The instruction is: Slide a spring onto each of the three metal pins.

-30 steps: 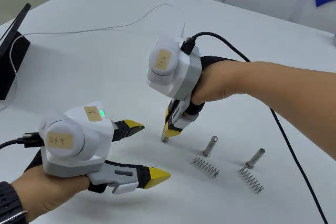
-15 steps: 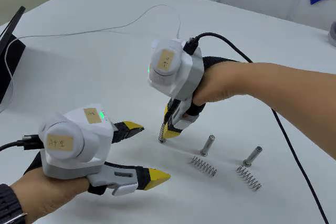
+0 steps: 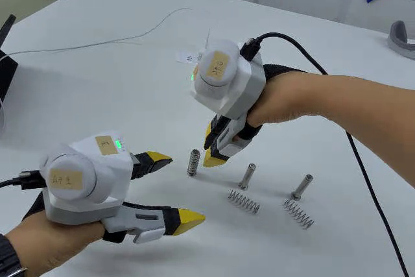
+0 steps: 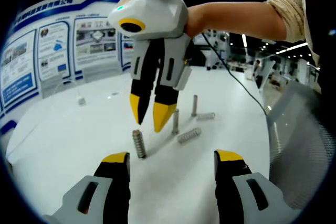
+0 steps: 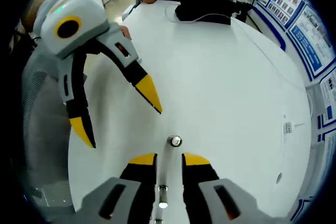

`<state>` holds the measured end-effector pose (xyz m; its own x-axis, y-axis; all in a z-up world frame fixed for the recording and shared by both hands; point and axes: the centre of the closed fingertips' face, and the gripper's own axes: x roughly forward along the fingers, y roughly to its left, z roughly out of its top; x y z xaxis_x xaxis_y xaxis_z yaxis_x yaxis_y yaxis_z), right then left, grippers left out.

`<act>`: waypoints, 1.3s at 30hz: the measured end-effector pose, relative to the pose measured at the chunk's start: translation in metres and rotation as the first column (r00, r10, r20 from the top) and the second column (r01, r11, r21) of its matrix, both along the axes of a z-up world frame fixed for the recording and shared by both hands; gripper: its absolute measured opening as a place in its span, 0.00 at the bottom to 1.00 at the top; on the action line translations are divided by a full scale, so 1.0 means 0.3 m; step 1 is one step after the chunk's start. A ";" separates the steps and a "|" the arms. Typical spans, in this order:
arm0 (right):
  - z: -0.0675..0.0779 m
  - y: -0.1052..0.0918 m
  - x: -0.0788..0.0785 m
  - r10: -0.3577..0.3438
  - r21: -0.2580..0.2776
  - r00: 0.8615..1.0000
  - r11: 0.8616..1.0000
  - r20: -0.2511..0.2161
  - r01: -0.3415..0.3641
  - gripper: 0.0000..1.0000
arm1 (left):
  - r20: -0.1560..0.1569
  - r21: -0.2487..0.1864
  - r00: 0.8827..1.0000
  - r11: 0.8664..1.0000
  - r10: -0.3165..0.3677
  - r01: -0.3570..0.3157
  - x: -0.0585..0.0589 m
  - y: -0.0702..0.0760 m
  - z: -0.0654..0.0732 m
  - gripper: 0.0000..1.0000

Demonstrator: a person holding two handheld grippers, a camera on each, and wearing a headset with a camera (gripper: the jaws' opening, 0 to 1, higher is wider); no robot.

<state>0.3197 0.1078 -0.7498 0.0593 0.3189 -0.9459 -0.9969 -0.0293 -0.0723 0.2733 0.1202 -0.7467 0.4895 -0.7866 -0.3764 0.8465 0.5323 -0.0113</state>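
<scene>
Head view: the upright coiled steel spring (image 3: 193,162) wraps its core, so the coils hide whatever stands inside. In the right gripper view it appears only end-on, as a small round face (coils too small to resolve).

The right gripper (image 5: 169,157) mostly hides a small shiny metal bit (image 5: 163,188) between its jaws; cannot tell what it is.

The flat black object (image 3: 3,72) is cut by the left edge and the grey curved piece (image 3: 402,34) by the right; neither is identifiable.

The thick black cable (image 3: 369,187) runs off at the lower right corner.

The text on the blue-and-white wall posters (image 4: 52,45) is unreadable.
</scene>
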 end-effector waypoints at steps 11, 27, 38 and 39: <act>0.010 -0.060 -0.071 -0.042 0.020 0.999 0.999 0.003 0.042 0.20 | 0.012 -0.007 1.000 1.000 -0.025 0.025 -0.010 -0.023 0.010 0.65; -0.016 -0.147 -0.127 -0.121 0.041 0.993 0.992 -0.011 0.122 0.20 | 0.016 -0.009 0.998 0.998 -0.061 0.061 -0.017 -0.049 0.018 0.65; -0.059 -0.217 -0.170 -0.179 0.037 0.983 0.983 -0.034 0.180 0.20 | 0.012 -0.008 0.996 0.996 -0.084 0.084 -0.030 -0.075 0.013 0.65; -0.065 -0.223 -0.173 -0.183 0.035 0.982 0.982 -0.035 0.185 0.20 | 0.011 -0.007 0.996 0.996 -0.086 0.086 -0.032 -0.077 0.012 0.64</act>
